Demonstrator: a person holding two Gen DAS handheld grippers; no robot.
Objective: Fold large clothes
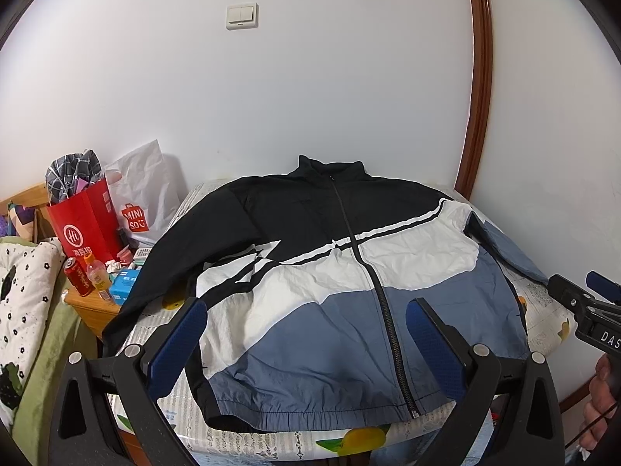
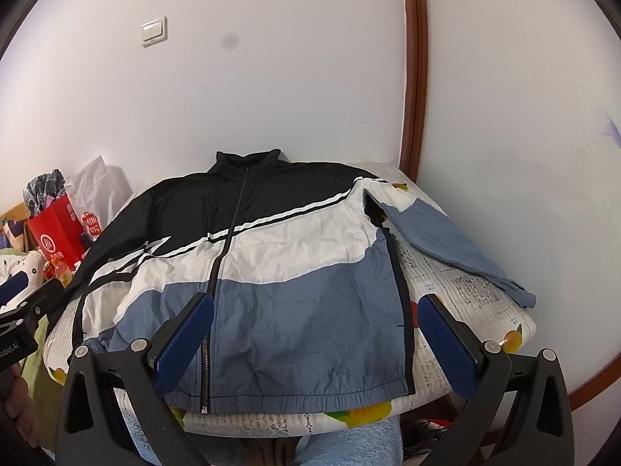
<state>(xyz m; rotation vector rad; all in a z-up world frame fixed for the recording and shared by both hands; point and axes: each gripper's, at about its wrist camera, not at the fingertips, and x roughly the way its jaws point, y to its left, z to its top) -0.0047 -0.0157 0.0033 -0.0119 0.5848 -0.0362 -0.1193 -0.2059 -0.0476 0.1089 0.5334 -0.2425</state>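
Note:
A zip-up jacket [image 1: 330, 272] in black, white and blue lies flat and front-up on a small table with a lemon-print cover [image 1: 349, 442], collar toward the wall. Its black left sleeve [image 1: 155, 272] hangs off the table's left side; the blue right sleeve [image 2: 458, 244] lies spread to the right. My left gripper [image 1: 306, 314] is open and hovers above the hem's left half, empty. My right gripper [image 2: 316, 310] is open above the hem's right half [image 2: 310, 349], also empty. Each gripper shows at the edge of the other's view: the right gripper [image 1: 582, 306], the left gripper [image 2: 23, 310].
A white wall with a light switch [image 1: 241, 15] stands behind the table, a brown wooden frame [image 1: 479, 77] to the right. At left, a wooden nightstand [image 1: 93, 310] holds a red paper bag [image 1: 85, 229], a white bag [image 1: 143, 202], a can and a bottle. A bed with patterned bedding [image 1: 23, 291] lies far left.

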